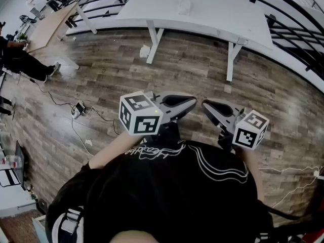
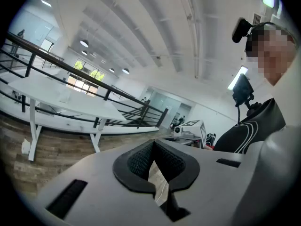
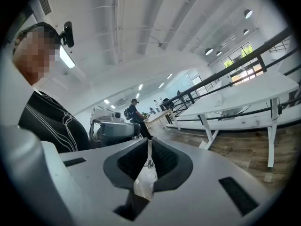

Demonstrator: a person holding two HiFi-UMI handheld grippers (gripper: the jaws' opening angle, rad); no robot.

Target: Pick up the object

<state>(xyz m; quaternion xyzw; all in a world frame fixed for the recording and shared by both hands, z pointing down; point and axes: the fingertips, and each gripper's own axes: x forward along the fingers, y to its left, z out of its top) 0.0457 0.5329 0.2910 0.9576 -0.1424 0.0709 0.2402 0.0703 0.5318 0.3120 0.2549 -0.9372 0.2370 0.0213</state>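
Both grippers are held close in front of the person's chest, their noses angled inward toward each other, near but apart. The left gripper (image 1: pixel 191 103) has its jaws pressed together with nothing between them, and the right gripper (image 1: pixel 206 106) likewise. Each carries its marker cube (left cube (image 1: pixel 140 114), right cube (image 1: pixel 250 129)) at the rear. The bare left forearm (image 1: pixel 112 149) runs back to the torso.

There are 2 grippers (image 1: pixel 195 102) (image 1: pixel 204 105), 2 marker cubes (image 1: pixel 140 114) (image 1: pixel 250 130), 1 wooden table (image 1: pixel 48 27).
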